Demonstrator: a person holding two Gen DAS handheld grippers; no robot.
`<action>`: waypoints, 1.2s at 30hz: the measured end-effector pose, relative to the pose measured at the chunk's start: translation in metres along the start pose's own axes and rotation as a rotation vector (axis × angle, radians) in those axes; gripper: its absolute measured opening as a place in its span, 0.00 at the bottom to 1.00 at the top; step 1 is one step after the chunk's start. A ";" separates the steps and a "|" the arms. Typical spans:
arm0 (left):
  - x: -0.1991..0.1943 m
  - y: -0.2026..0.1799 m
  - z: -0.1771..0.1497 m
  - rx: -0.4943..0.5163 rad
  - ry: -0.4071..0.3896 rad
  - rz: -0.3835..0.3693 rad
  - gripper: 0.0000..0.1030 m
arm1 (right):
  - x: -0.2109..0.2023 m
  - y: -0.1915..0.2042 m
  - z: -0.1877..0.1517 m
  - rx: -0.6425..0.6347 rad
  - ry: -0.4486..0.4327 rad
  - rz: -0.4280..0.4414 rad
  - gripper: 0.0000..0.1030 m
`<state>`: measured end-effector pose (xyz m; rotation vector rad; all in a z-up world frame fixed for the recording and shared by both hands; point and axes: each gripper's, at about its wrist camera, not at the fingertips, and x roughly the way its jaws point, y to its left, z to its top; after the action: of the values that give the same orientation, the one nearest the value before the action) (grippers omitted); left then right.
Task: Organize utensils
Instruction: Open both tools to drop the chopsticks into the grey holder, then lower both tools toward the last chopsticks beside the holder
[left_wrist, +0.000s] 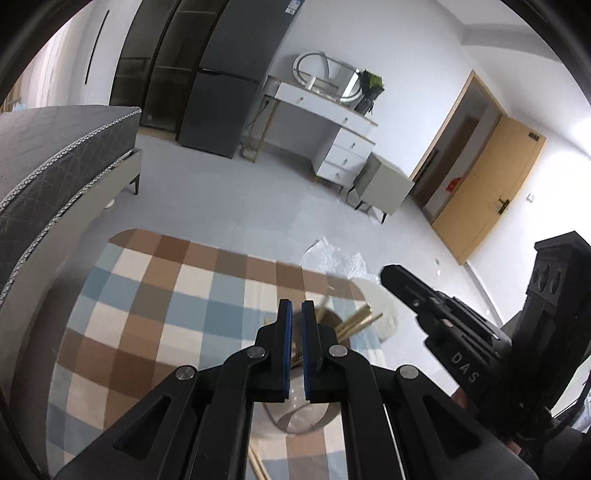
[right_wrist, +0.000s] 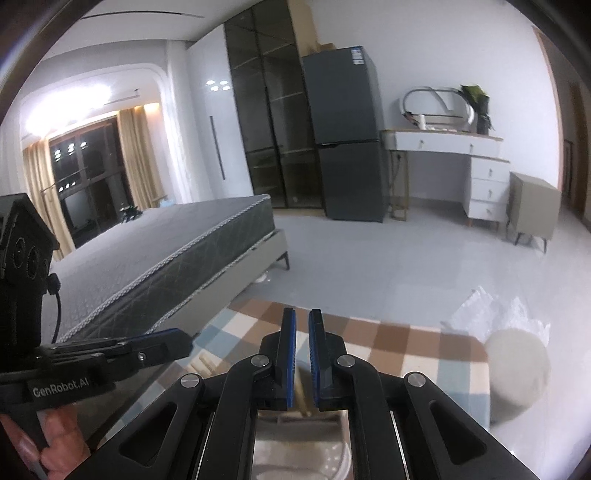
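Note:
In the left wrist view my left gripper (left_wrist: 296, 308) hangs above a clear glass cup (left_wrist: 295, 413) that holds several wooden chopsticks (left_wrist: 360, 319). Its blue pads stand a narrow gap apart with nothing between them. My right gripper (left_wrist: 391, 275) reaches in from the right, beside the chopstick tips. In the right wrist view my right gripper (right_wrist: 302, 317) has its jaws nearly closed; a pale chopstick (right_wrist: 302, 387) shows low in the gap, and I cannot tell whether it is clamped. My left gripper (right_wrist: 181, 338) enters from the left.
A checkered brown, blue and cream cloth (left_wrist: 155, 314) covers the table. A round white pad (right_wrist: 517, 373) lies at its right edge, with crumpled clear plastic (left_wrist: 336, 258) on the floor beyond. A bed (right_wrist: 147, 258) stands at left. More chopsticks (left_wrist: 258, 469) lie at the near edge.

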<state>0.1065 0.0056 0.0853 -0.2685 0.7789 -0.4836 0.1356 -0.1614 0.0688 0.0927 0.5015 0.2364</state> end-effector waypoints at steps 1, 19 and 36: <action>-0.004 -0.002 -0.001 0.000 0.003 0.005 0.00 | -0.004 -0.002 -0.001 0.010 0.002 -0.004 0.08; -0.069 -0.029 -0.031 0.004 -0.041 0.151 0.50 | -0.095 -0.001 -0.033 0.064 -0.076 -0.045 0.40; -0.098 -0.045 -0.080 0.068 -0.106 0.259 0.79 | -0.138 0.003 -0.082 0.109 -0.082 -0.046 0.54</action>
<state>-0.0255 0.0121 0.1078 -0.1266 0.6806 -0.2484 -0.0219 -0.1900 0.0620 0.1961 0.4348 0.1595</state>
